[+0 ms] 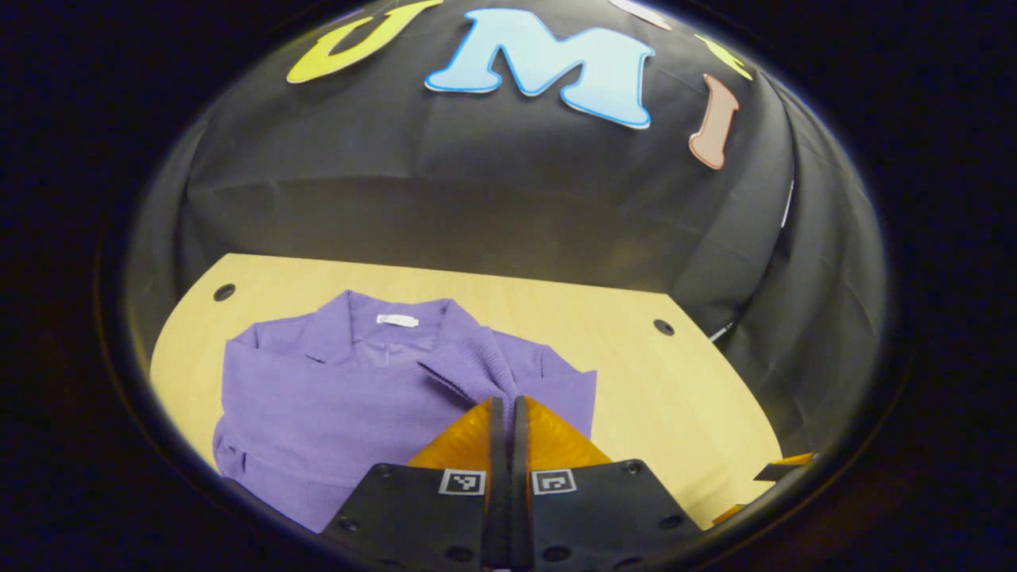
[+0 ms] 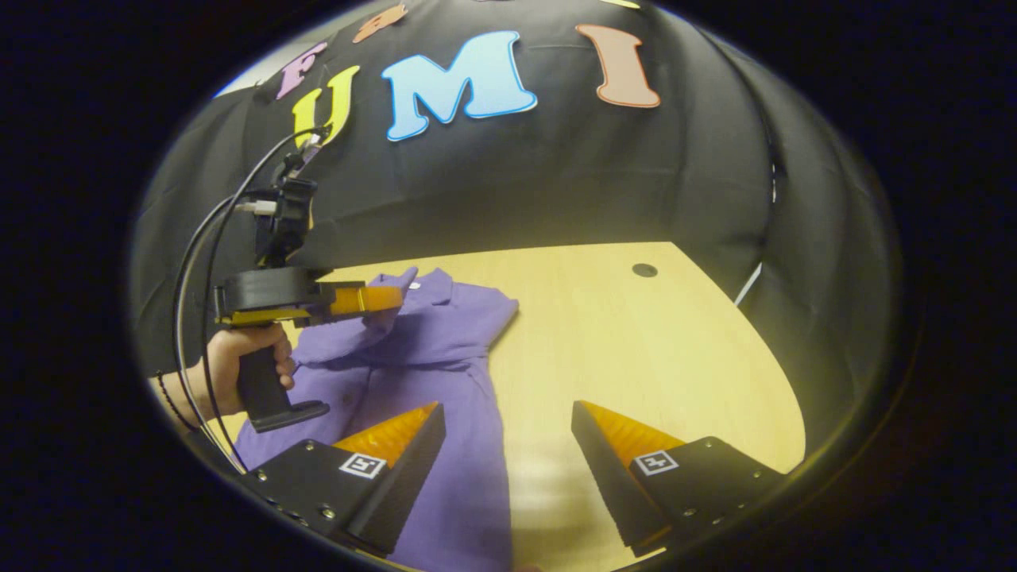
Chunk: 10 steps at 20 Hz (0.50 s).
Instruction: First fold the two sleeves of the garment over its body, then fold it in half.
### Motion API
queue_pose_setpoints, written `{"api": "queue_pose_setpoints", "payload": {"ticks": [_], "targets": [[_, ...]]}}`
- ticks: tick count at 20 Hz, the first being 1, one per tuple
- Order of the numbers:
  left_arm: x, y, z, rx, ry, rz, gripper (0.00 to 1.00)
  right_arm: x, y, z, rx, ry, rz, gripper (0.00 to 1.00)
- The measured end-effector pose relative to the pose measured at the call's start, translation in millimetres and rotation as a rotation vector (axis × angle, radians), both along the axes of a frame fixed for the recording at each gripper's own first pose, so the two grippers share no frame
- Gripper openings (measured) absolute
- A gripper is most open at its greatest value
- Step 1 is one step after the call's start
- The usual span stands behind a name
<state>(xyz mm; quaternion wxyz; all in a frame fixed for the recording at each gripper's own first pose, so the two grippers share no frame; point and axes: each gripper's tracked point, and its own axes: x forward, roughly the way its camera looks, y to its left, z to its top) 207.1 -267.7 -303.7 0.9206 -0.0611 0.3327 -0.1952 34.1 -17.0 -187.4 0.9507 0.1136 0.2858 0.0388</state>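
Right gripper view: the right gripper (image 2: 508, 445) is seen with fingers wide apart and empty, above the purple shirt (image 2: 445, 373) on the wooden table (image 2: 636, 342). Beyond, over the shirt's body, a sleeve (image 2: 349, 338) is held lifted by the left gripper (image 2: 389, 300), its fingers closed on the cloth. The shirt's long axis runs away toward the collar (image 1: 389, 322).

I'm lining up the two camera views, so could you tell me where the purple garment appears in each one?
Left gripper view: the purple garment lies lower left on the wooden table, collar toward the booth wall, just beyond the left gripper.
Right gripper view: it lies left of centre, running down between the right gripper's fingers, behind the other gripper held in a hand.
Shared landmark: the dark round hole in the tabletop right of the garment.
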Motion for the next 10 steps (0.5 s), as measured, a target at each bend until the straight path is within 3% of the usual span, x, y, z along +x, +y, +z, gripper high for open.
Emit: {"api": "queue_pose_setpoints", "payload": {"ticks": [6,7,8,10], "targets": [[-2.3,-2.2,7.2,0.019,-0.059,-0.058,0.14,-8.1,10.3,-3.5,-0.006,0.018,-0.012,0.97],[-3.1,-1.7,10.3,0.009,-0.068,-0.061,0.21,-12.1,12.2,-5.4,-0.007,0.024,-0.011,0.97],[-5.2,-0.4,15.0,-0.001,-0.072,-0.062,0.49,-16.0,14.5,-5.1,-0.01,0.026,-0.009,0.97],[-13.4,6.4,22.7,-0.013,-0.081,-0.06,0.72,-22.6,14.0,-7.3,-0.033,0.03,-0.018,0.97]]}}
